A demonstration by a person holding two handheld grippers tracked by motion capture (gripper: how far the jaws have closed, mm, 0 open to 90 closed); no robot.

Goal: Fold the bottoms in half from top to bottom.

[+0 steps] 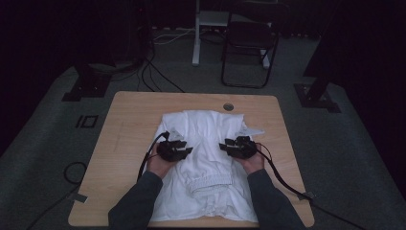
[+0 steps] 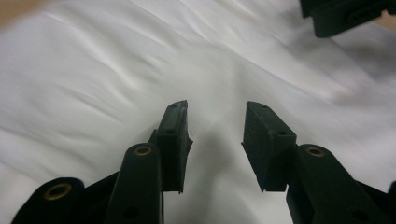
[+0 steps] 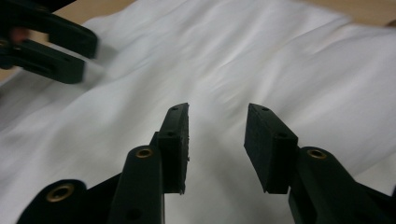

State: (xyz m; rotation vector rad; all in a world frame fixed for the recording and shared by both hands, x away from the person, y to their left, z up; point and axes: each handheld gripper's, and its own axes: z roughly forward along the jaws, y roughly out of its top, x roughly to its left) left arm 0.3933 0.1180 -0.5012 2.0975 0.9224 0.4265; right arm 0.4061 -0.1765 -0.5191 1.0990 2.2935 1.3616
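A white garment [image 1: 206, 127] with an elastic waistband [image 1: 210, 182] lies spread and folded over on the wooden table [image 1: 129, 124]. My left gripper [image 1: 186, 149] hovers over its left half, pointing toward the middle. In the left gripper view this gripper [image 2: 217, 109] stands open over the white cloth [image 2: 116, 70], with nothing between the pads. My right gripper [image 1: 224, 145] faces it from the garment's right half. In the right gripper view this gripper [image 3: 218, 112] is open too, with bare cloth [image 3: 280, 60] beneath it. The two grippers are apart, a strip of fabric between them.
A round cable hole [image 1: 228, 106] sits near the table's far edge. A dark folding chair [image 1: 249, 43] and a white stand [image 1: 196, 33] are on the floor beyond. Cables [image 1: 148, 155] trail from both grippers. Bare wood shows left of the garment.
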